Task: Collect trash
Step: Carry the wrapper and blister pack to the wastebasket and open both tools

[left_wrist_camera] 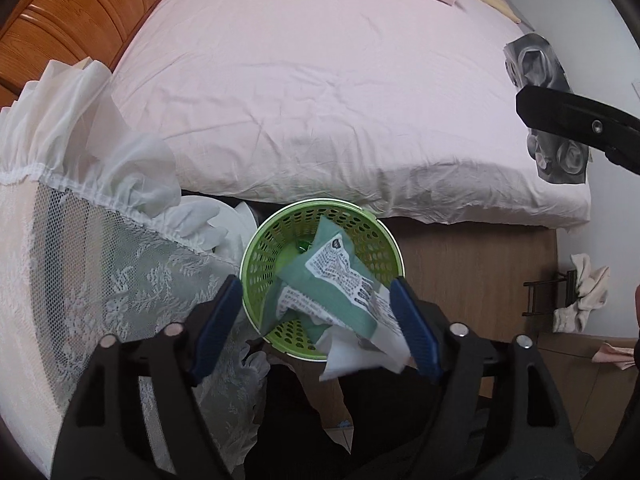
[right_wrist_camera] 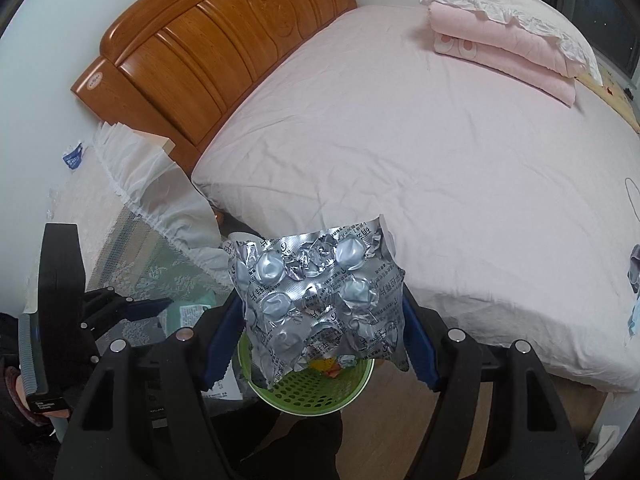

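Observation:
A green perforated waste basket [left_wrist_camera: 280, 240] stands on the floor by the bed; it also shows in the right wrist view [right_wrist_camera: 312, 392]. My left gripper [left_wrist_camera: 316, 320] is open above its rim. A crumpled green and white printed wrapper [left_wrist_camera: 340, 292] lies between its blue fingers and over the basket, leaning on the right finger [left_wrist_camera: 416, 332]. My right gripper [right_wrist_camera: 320, 320] is shut on a crumpled silver blister pack [right_wrist_camera: 316, 300] and holds it above the basket. The left gripper also shows at the left of the right wrist view [right_wrist_camera: 148, 308], with the wrapper [right_wrist_camera: 192, 308] beside it.
A bed with a pink sheet [left_wrist_camera: 320, 100] fills the background, with a wooden headboard [right_wrist_camera: 220, 52] and a folded pink blanket [right_wrist_camera: 504, 48]. A white lace cover [left_wrist_camera: 80, 240] drapes furniture on the left. A crumpled cloth [left_wrist_camera: 584, 292] lies on the wooden floor at right.

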`<move>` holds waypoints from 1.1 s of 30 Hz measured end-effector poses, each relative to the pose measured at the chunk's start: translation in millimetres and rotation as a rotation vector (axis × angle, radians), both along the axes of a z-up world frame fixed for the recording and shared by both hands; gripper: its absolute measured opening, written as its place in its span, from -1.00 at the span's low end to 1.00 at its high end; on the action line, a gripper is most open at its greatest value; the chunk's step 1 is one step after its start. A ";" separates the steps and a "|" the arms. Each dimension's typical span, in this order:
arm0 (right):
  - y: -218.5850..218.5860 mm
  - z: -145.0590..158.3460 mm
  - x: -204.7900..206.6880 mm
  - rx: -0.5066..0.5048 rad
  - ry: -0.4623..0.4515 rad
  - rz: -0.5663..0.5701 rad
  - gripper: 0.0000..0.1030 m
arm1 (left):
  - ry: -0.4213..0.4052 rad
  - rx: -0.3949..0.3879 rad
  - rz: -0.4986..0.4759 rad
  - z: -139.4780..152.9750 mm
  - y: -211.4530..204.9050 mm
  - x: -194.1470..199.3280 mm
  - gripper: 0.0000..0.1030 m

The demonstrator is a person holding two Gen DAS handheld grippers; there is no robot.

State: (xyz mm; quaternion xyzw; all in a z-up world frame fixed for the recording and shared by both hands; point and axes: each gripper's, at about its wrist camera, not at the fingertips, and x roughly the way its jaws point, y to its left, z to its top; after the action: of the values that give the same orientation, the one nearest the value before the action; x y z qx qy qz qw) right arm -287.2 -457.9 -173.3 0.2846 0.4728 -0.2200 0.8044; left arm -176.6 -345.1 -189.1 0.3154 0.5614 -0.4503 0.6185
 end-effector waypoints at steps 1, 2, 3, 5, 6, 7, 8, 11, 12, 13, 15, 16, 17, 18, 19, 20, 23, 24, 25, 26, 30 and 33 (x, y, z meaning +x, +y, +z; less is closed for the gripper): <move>-1.5 -2.3 -1.6 0.003 0.002 0.001 0.40 | -0.003 -0.006 0.001 0.9 0.9 -2.1 0.62; -3.0 -4.7 -3.4 0.008 0.003 0.001 0.40 | -0.010 -0.011 0.004 2.2 1.7 -3.8 0.74; -3.9 -7.2 -4.6 0.013 0.004 0.002 0.40 | -0.018 -0.015 0.010 3.9 2.0 -5.1 0.79; -3.8 -10.4 -5.3 0.019 0.005 0.002 0.40 | -0.025 -0.021 0.019 6.9 3.4 -5.1 0.81; -4.2 -11.7 -5.8 0.021 0.004 0.004 0.40 | -0.028 -0.020 0.024 7.4 2.4 -5.2 0.85; -4.5 -13.0 -6.5 0.023 0.002 0.006 0.40 | -0.032 -0.018 0.030 7.8 2.6 -4.9 0.85; -4.6 -13.8 -6.5 0.024 0.001 0.009 0.40 | -0.036 -0.015 0.035 7.8 0.7 -4.5 0.85; -5.4 -15.8 -7.0 0.024 -0.001 0.020 0.41 | -0.041 -0.010 0.051 9.4 1.3 -4.3 0.85; -4.4 -15.9 -6.7 0.024 -0.002 0.021 0.41 | -0.041 -0.010 0.055 9.2 2.0 -4.0 0.85; -4.1 -16.2 -6.5 0.024 -0.002 0.024 0.41 | -0.042 -0.009 0.059 9.4 2.7 -3.5 0.85; -3.7 -16.8 -5.5 0.025 -0.001 0.030 0.41 | -0.047 -0.010 0.067 10.8 4.6 -2.9 0.85; -3.5 -18.2 -4.7 0.027 0.001 0.034 0.41 | -0.051 -0.011 0.074 12.1 5.8 -1.9 0.85; -3.1 -19.5 -3.4 0.027 0.006 0.039 0.41 | -0.054 -0.013 0.082 13.0 7.2 -0.2 0.85; -2.1 -23.3 -1.3 0.025 0.018 0.047 0.41 | -0.059 -0.014 0.094 14.5 9.4 2.2 0.85; -1.5 -25.5 1.8 0.022 0.030 0.055 0.41 | -0.066 -0.016 0.111 15.8 12.3 5.4 0.85; 0.3 -30.8 4.9 0.021 0.044 0.066 0.42 | -0.074 -0.019 0.134 18.0 16.1 9.4 0.85; 7.6 -50.1 16.2 0.045 0.087 0.102 0.42 | -0.097 -0.029 0.210 26.3 31.3 24.2 0.85; 12.8 -61.0 21.1 0.061 0.107 0.121 0.42 | -0.110 -0.036 0.238 30.5 37.2 29.2 0.85; 17.1 -70.4 25.2 0.074 0.123 0.137 0.42 | -0.122 -0.047 0.266 35.4 43.6 33.8 0.85; 21.6 -79.1 28.8 0.086 0.137 0.153 0.43 | -0.133 -0.060 0.291 40.6 49.7 37.9 0.85; 45.3 -115.8 45.3 0.119 0.210 0.221 0.76 | -0.179 -0.107 0.371 60.2 71.0 52.0 0.85; 62.2 -137.4 58.3 0.117 0.276 0.253 0.85 | -0.203 -0.135 0.410 72.1 82.1 60.0 0.85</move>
State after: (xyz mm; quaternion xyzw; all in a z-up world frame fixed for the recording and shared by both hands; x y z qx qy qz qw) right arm -228.9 -395.7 -310.7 0.2362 0.6228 -0.1262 0.7351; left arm -116.7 -263.0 -117.0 0.1965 0.5172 -0.3174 0.7701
